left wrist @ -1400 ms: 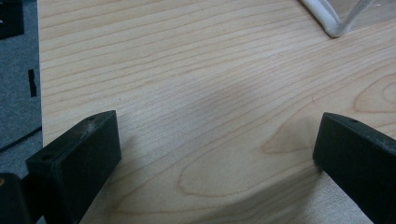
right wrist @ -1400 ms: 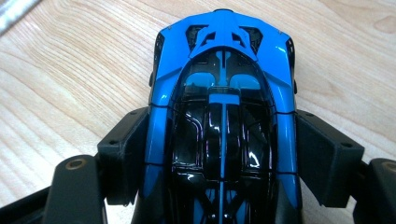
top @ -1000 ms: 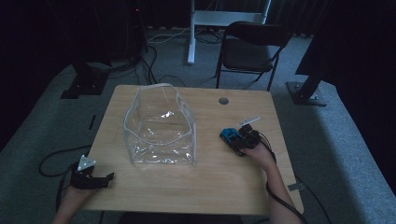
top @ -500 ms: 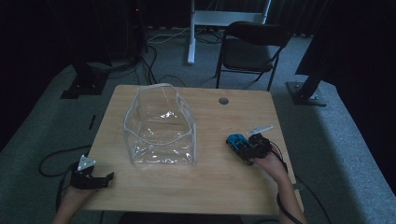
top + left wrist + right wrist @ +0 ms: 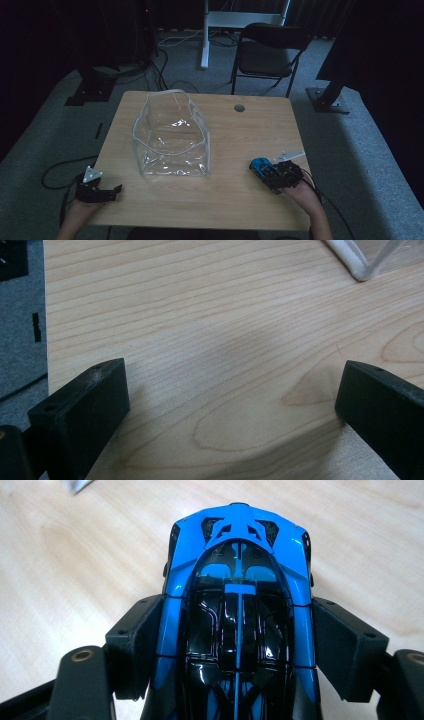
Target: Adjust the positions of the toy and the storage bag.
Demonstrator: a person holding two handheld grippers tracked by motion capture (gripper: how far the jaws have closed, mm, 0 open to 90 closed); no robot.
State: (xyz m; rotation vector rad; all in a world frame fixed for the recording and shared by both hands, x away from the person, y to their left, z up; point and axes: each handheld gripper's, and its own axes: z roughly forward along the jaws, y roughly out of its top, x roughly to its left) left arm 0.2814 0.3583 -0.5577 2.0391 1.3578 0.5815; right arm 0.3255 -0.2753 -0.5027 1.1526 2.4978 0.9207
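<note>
Dark room, grey carpet, a black folding chair (image 5: 265,52) behind a light wooden table (image 5: 235,200).

Far left, my left gripper (image 5: 98,191) sits at the table's near-left corner, jaws spread wide with nothing between them, bare wood under them in the left gripper view (image 5: 230,390).

Centre-left stands a clear plastic bag (image 5: 172,137), upright, mouth open, white trim along the rim; its corner shows in the left gripper view (image 5: 367,257). Looks empty, well apart from both grippers.

Right side: my right gripper (image 5: 272,174) is clamped on a blue toy car (image 5: 261,166), near the table's right front edge, well apart from the bag. In the right gripper view the black pads press on both flanks of the toy car (image 5: 240,600) at about mid-body, nose pointing away from me. Can't tell if the wheels touch the wood.

Handling guess: small hard plastic or die-cast shell, light, stiff, glossy so a bit slippery. The sides taper toward the nose, so a grip further forward could squirt it out; mid-body across the doors, as I have it, seems the best hold. Wheels could roll if I set it down loosely.
</note>
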